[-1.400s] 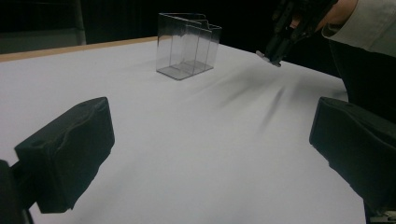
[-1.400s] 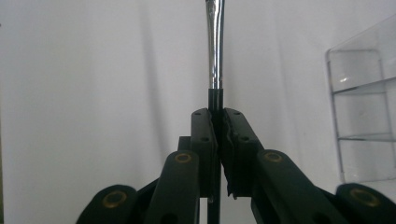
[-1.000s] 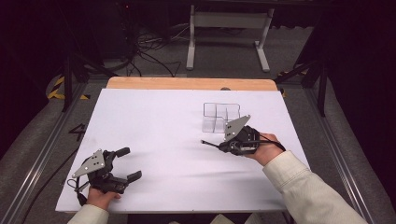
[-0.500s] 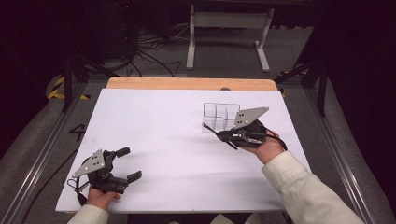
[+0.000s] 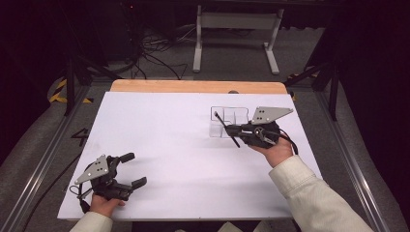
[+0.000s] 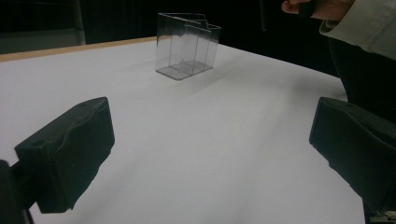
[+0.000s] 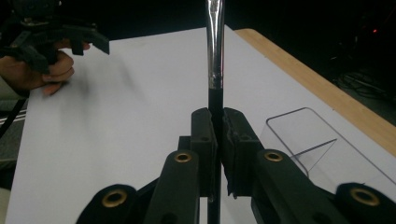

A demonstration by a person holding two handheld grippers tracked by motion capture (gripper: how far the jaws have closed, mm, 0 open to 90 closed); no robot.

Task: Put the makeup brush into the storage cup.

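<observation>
Now, right gripper [image 7: 215, 140]: jaws pinching brush [image 7: 215, 56] upright between them
organizer [image 5: 227, 123]: just beside brush tip
left gripper [image 5: 129, 170]: jaws spread, resting on surface [image 5: 183, 159]

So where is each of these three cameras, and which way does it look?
High view: above the person's side, facing forward and down on the white table; both forearms show.
Left gripper view: on the left gripper, facing the clear plastic divided box.
Right gripper view: on the right gripper, along its black-handled, metal-ferruled brush.
All share the box.
</observation>
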